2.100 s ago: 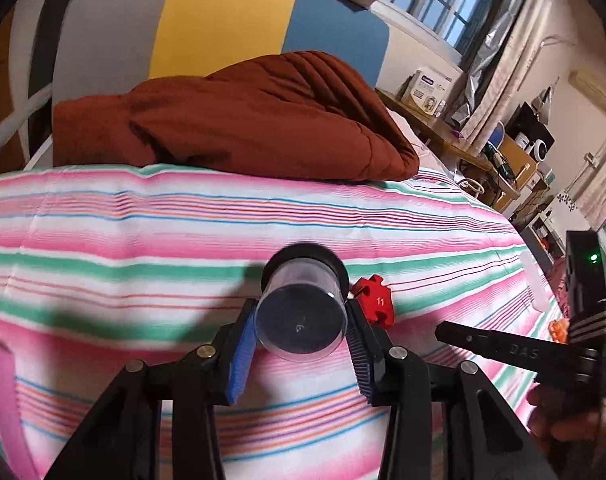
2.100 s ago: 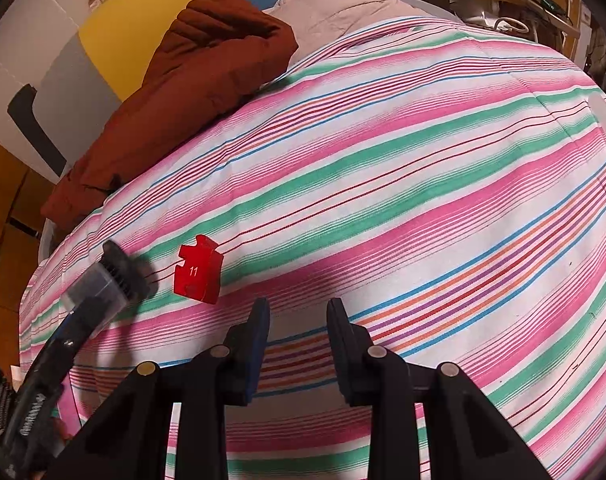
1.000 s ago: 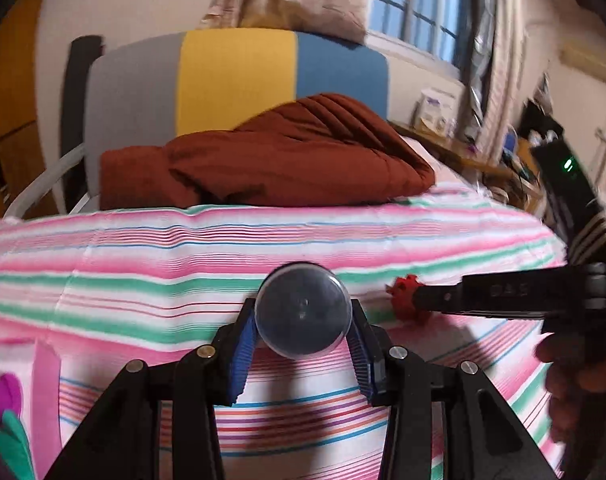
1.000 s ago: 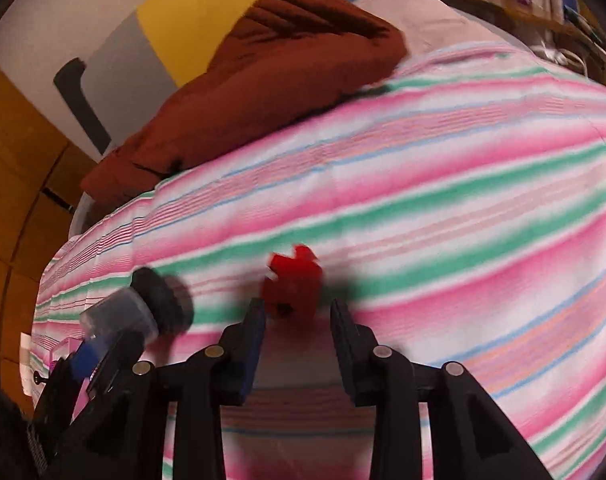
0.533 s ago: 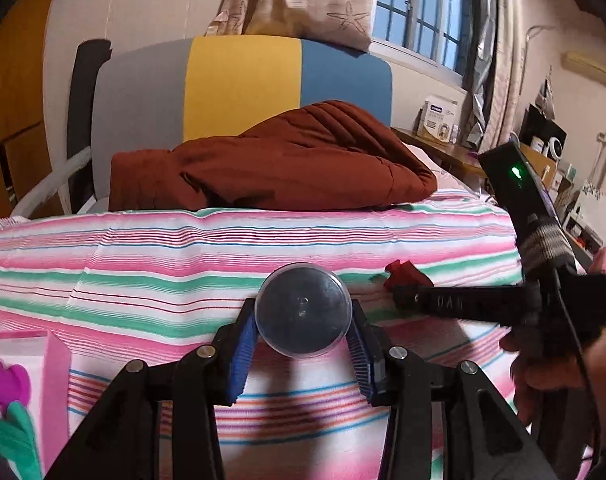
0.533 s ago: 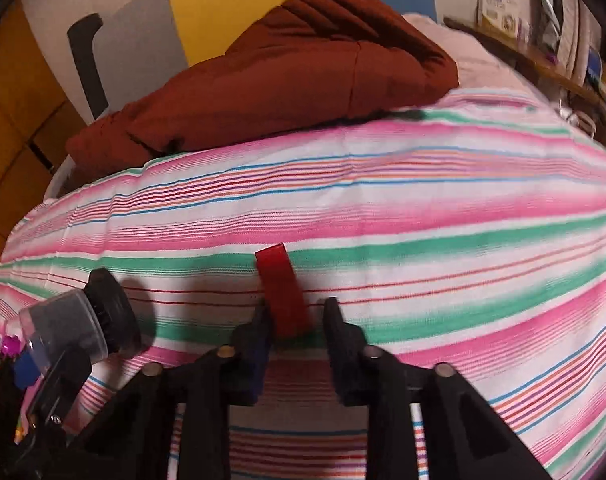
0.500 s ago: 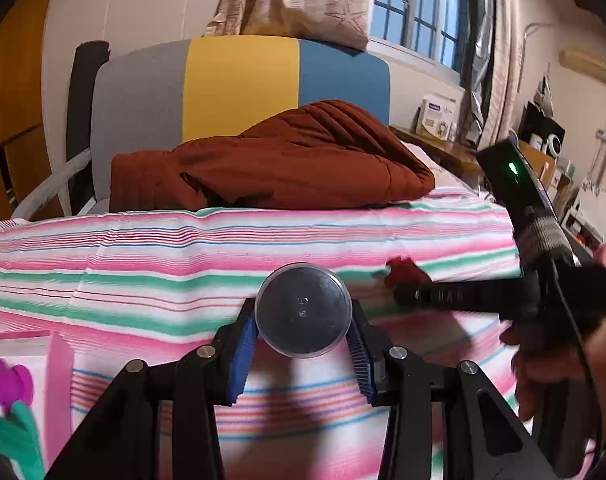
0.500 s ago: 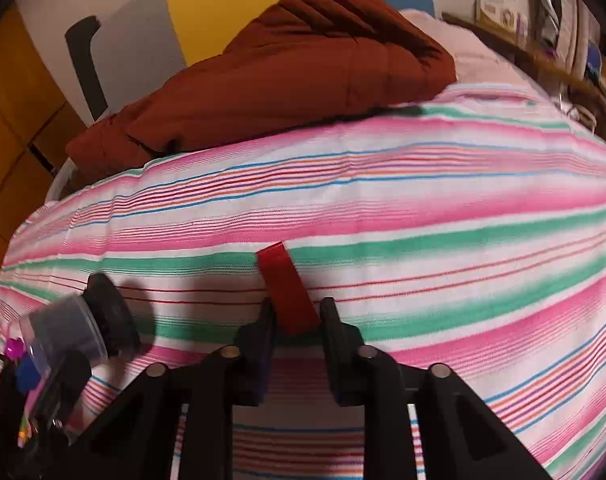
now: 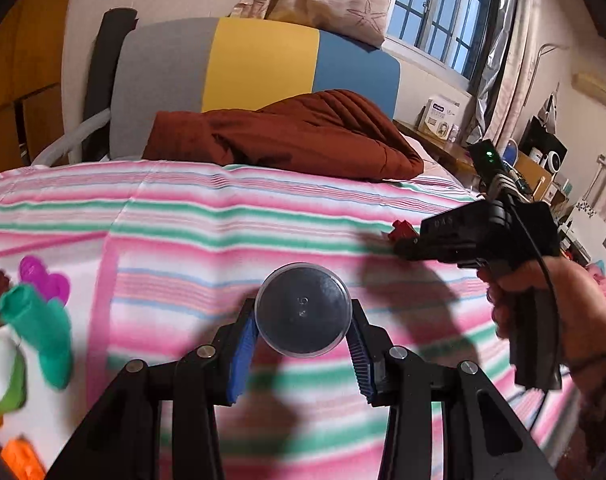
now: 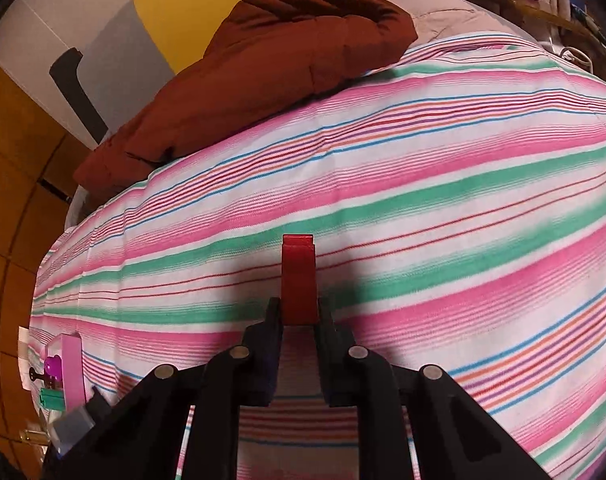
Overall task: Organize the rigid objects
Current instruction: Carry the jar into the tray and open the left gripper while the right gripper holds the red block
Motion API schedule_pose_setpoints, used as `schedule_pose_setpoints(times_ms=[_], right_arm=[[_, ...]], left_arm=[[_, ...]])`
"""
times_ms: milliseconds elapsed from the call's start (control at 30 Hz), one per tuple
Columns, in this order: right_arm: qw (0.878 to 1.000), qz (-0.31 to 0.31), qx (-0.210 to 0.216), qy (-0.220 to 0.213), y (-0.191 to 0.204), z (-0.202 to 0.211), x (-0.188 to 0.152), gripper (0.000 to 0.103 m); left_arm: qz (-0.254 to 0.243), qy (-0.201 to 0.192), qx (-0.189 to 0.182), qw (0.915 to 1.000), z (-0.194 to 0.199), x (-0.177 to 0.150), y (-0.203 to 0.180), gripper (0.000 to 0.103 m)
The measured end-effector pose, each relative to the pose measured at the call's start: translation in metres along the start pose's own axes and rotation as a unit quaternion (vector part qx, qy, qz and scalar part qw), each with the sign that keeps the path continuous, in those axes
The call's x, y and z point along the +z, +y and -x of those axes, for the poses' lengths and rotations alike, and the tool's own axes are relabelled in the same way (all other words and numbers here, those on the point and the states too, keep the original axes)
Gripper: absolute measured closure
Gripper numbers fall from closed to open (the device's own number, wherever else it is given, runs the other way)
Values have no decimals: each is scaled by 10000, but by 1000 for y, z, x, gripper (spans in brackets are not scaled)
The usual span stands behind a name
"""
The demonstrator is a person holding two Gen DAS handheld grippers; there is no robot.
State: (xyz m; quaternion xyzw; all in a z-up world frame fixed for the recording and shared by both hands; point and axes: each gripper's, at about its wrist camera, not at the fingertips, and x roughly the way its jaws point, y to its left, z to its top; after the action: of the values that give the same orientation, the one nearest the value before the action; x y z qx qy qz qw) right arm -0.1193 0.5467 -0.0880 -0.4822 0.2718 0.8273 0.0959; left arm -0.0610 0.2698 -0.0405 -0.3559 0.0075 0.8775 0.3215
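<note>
My left gripper (image 9: pixel 301 344) is shut on a clear plastic jar (image 9: pixel 303 309), whose round base faces the camera, held above the striped bed sheet (image 9: pixel 223 220). My right gripper (image 10: pixel 299 316) is shut on a red puzzle piece (image 10: pixel 298 280), held edge-on above the sheet (image 10: pixel 423 200). In the left wrist view the right gripper (image 9: pixel 399 242) is at the right with the red piece (image 9: pixel 401 231) at its tip. A pink tray (image 9: pixel 103 280) with toys lies at the left; it also shows in the right wrist view (image 10: pixel 73 368).
A brown quilted blanket (image 9: pixel 287 140) is bunched at the head of the bed against a grey, yellow and blue headboard (image 9: pixel 255 64). The tray holds a purple heart (image 9: pixel 43 280), a green piece (image 9: pixel 43 324) and an orange piece (image 9: pixel 21 460). A cluttered desk (image 9: pixel 463 152) stands at the right.
My right gripper closed on the red puzzle piece and lifted it off the sheet. My left gripper carried the jar left, so the pink tray with toys came into view.
</note>
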Motion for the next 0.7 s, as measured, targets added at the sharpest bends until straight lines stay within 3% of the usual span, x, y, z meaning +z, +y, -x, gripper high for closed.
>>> schedule_pose_setpoints(times_ms=[700], right_arm=[[9986,506,151,46,29,26,-41,89]], left_arm=[[279,-314,3,9991,135,-34,65,60]])
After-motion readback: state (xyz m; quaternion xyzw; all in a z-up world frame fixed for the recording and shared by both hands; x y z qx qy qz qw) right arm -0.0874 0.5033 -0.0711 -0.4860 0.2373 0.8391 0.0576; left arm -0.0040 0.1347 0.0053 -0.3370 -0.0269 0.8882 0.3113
